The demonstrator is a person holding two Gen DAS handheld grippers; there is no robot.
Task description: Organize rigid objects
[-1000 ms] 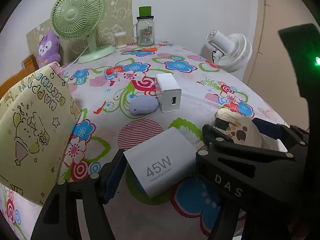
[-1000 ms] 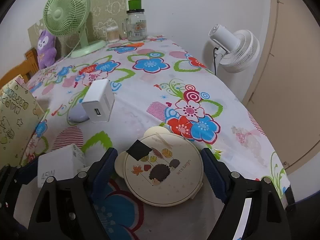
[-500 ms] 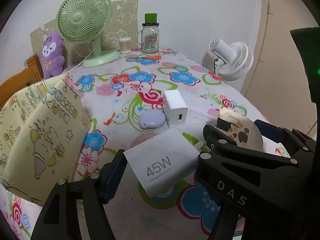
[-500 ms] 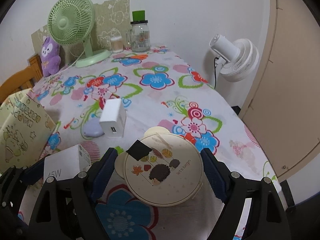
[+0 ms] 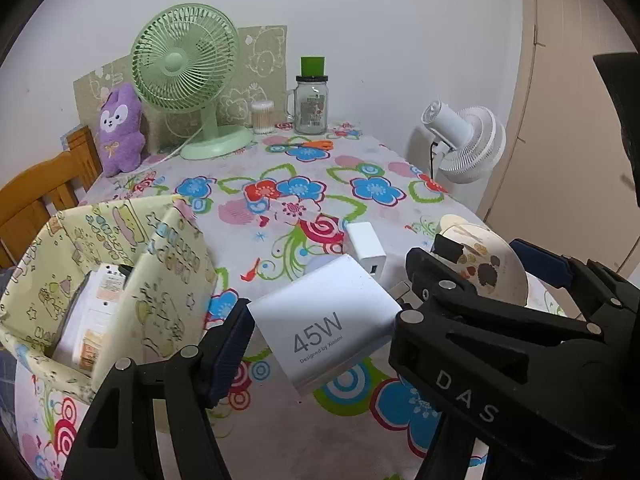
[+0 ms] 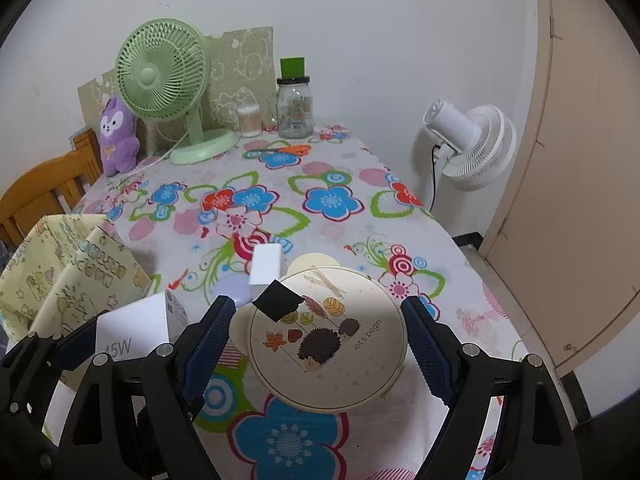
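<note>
The left gripper (image 5: 320,320), jaws clamped on the white boxy 45W charger (image 5: 326,322), was nearer the open yellow cartoon-print fabric bin (image 5: 132,280) at its ten o'clock, while the right gripper (image 6: 320,334), jaws clamped on the round cream hedgehog-print case (image 6: 326,340), was beyond it.

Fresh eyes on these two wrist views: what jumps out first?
Both grippers are loaded: the left gripper clamps a white 45W charger box and the right gripper a round cream tin with a hedgehog print, both held above the loud floral tablecloth. At the left edge stands a yellow cartoon-print fabric bin with white boxes already inside. A green desk fan and a purple plush line the far wall.
</note>
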